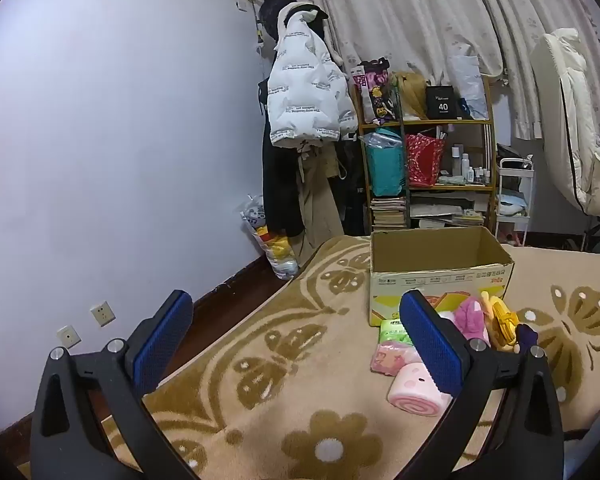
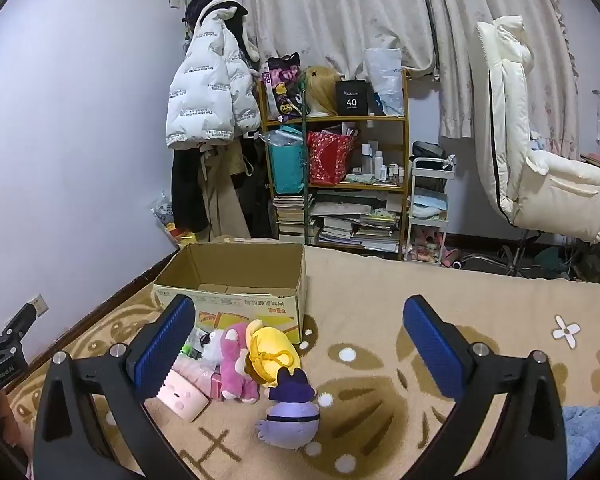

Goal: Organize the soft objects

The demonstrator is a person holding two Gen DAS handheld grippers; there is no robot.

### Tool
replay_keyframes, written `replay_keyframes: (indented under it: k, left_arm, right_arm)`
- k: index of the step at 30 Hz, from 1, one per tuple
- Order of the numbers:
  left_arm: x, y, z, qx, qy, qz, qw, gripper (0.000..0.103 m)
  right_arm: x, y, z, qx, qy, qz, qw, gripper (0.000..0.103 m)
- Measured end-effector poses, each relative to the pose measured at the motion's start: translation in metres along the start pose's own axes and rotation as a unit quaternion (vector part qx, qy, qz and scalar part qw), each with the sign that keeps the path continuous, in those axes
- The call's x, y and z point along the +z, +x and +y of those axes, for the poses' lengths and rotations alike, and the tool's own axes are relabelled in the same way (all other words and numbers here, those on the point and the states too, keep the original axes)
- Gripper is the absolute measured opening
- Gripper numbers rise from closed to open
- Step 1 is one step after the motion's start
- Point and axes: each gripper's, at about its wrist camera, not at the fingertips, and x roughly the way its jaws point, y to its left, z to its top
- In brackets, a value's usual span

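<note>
An open cardboard box (image 1: 440, 276) (image 2: 236, 300) stands on a beige patterned blanket (image 1: 284, 360) (image 2: 420, 300). In front of it lies a heap of soft toys: a pink roll cushion (image 1: 416, 396) (image 2: 182, 398), a pink plush (image 1: 472, 316) (image 2: 236, 368), a yellow plush (image 1: 500, 320) (image 2: 270, 354), a purple plush (image 2: 290, 412) and a green tissue pack (image 1: 392, 330). My left gripper (image 1: 296, 344) is open, left of the heap, its right finger overlapping the toys. My right gripper (image 2: 300, 354) is open, with the yellow and purple plush seen between its fingers, farther off.
A shelf (image 2: 340, 176) with bags and books, hanging coats (image 1: 308, 92) and a white chair (image 2: 540, 160) stand behind the bed. The wall (image 1: 100, 160) runs along the left. The left gripper's frame shows at the right wrist view's left edge (image 2: 4, 344). A blue cloth (image 2: 584, 424) lies bottom right.
</note>
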Motion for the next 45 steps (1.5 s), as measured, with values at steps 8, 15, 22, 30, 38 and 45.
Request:
replay_keyframes:
  k: [8, 15, 22, 30, 38, 45]
  left_arm:
    - [0.002, -0.001, -0.003, -0.001, 0.002, -0.001, 1.0, 0.102]
    - [0.001, -0.001, -0.005, -0.002, 0.003, -0.001, 1.0, 0.102]
    - [0.001, -0.001, -0.005, -0.001, 0.002, -0.001, 1.0, 0.102]
    - [0.003, -0.005, 0.0, -0.005, 0.002, -0.005, 1.0, 0.102]
    - [0.003, -0.007, -0.002, -0.002, 0.009, -0.008, 0.9999, 0.102]
    - [0.004, -0.006, -0.004, -0.003, 0.009, -0.008, 0.9999, 0.102]
  right_arm:
    - [0.001, -0.001, -0.002, -0.004, -0.003, -0.004, 1.0, 0.103]
    - [0.007, -0.005, -0.008, -0.003, -0.001, -0.009, 1.0, 0.103]
    - [0.006, -0.006, -0.007, 0.0, 0.001, -0.013, 1.0, 0.103]
    - [0.003, -0.006, -0.009, -0.003, 0.004, -0.012, 1.0, 0.103]
    - [0.002, -0.006, -0.007, 0.001, 0.001, -0.012, 1.0, 0.103]
    - [0.0, -0.004, -0.006, 0.002, -0.002, -0.011, 1.0, 0.103]
